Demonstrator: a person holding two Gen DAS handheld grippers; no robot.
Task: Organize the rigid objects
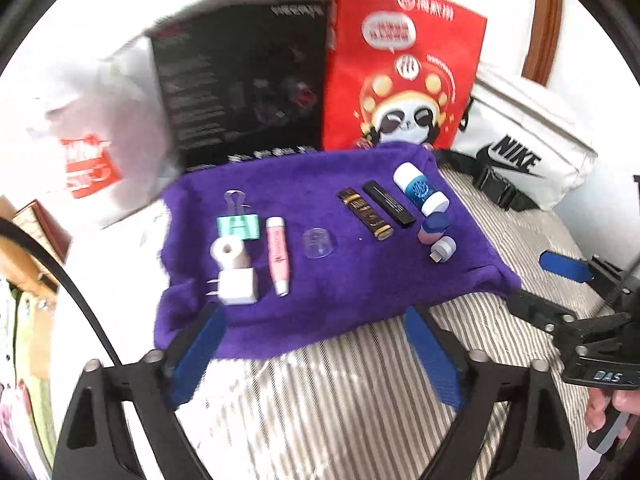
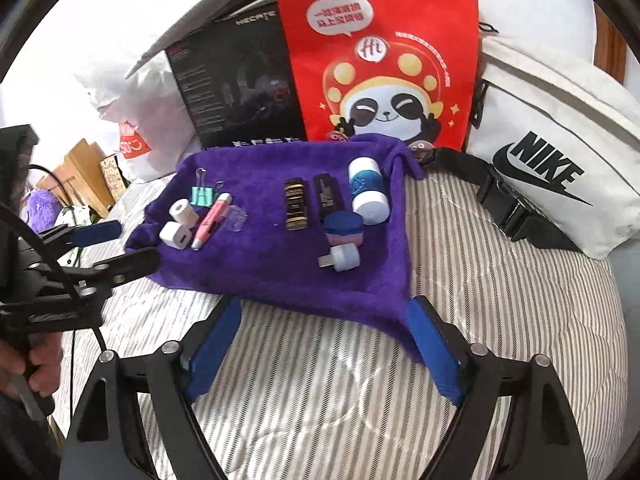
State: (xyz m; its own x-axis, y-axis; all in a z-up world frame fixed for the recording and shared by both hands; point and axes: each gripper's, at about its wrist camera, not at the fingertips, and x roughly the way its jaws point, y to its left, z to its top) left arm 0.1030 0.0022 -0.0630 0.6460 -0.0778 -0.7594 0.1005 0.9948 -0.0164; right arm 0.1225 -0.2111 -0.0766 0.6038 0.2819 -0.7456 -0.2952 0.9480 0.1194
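Bedding [image 2: 500, 280], striped, bears purple towel [image 2: 280, 264]; both hand-held grippers [image 1: 316, 344] [image 2: 324, 344] gape empty.

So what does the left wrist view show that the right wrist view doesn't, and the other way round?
Only the left wrist view: the right gripper from the side, entering at the right edge. Only the right wrist view: the left gripper at the left edge, a fuzzy purple thing and wooden furniture beyond. Both: the purple towel with its small items, the red panda bag, the black box, the white Nike pouch.
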